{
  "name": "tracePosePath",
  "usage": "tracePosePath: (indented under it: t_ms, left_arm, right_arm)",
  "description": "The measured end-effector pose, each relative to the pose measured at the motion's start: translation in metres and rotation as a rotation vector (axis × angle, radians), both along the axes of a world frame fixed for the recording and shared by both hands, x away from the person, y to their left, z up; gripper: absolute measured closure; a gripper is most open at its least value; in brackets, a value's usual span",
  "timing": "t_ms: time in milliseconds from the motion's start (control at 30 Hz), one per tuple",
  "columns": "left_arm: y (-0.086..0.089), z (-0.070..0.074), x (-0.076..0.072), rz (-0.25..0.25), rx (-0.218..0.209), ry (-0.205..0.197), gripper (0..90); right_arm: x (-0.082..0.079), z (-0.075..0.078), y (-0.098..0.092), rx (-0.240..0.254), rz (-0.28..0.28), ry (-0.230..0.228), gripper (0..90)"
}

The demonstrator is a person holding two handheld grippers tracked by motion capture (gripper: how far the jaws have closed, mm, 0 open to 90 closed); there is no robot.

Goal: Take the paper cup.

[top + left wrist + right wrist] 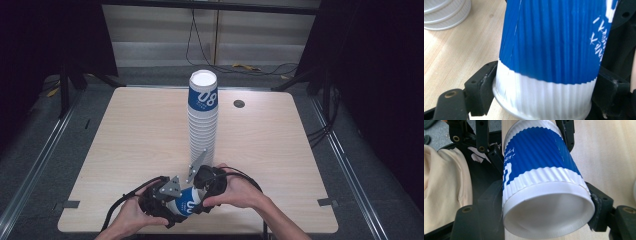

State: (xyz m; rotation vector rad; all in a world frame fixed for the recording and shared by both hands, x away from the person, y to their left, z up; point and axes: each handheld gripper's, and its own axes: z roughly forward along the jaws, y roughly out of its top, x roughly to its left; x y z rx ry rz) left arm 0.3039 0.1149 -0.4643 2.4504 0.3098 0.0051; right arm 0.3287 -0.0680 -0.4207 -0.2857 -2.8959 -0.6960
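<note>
A blue-and-white ribbed paper cup (187, 201) lies on its side just above the table's front edge, held between both grippers. My left gripper (172, 205) is shut on the cup's narrow white base; in the left gripper view its black pads (484, 87) press the white band of the cup (554, 50). My right gripper (202, 192) has its jaws on either side of the cup's wide mouth end. In the right gripper view the cup (541, 170) points its open rim at the camera, and a pad (597, 206) touches the rim.
A tall stack of the same cups (203, 125) stands upright at the middle of the wooden table (140, 130), just beyond the grippers; its base (446, 10) is close by. A round cable hole (239, 103) lies at the back right. Cables trail over the front edge.
</note>
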Motion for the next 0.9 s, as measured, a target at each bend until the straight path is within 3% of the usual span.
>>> tracePosePath:
  t_ms: [133,300,433,600,800,900]
  left_arm:
    - [0.002,0.000,-0.001,0.046,-0.054,-0.001,16.2]
    - [0.003,0.001,-0.001,0.043,-0.070,0.002,15.9]
    - [0.004,0.003,0.000,0.035,-0.076,-0.010,15.4]
    - [0.009,0.007,0.001,0.054,-0.120,-0.026,15.5]
    - [0.017,0.010,0.004,0.077,-0.165,-0.034,15.4]
    - [0.020,0.009,0.005,0.092,-0.203,-0.018,15.9]
  right_arm:
    - [0.000,0.006,-0.004,-0.003,-0.019,-0.015,28.7]
    - [0.001,0.006,-0.006,0.012,-0.021,-0.016,28.8]
    - [0.000,0.007,-0.008,-0.003,-0.030,-0.012,28.8]
    - [-0.001,0.009,-0.011,0.017,-0.042,-0.049,28.9]
    - [0.002,0.009,-0.015,0.029,-0.061,-0.055,29.0]
    - [0.003,0.009,-0.017,0.042,-0.074,-0.047,28.9]
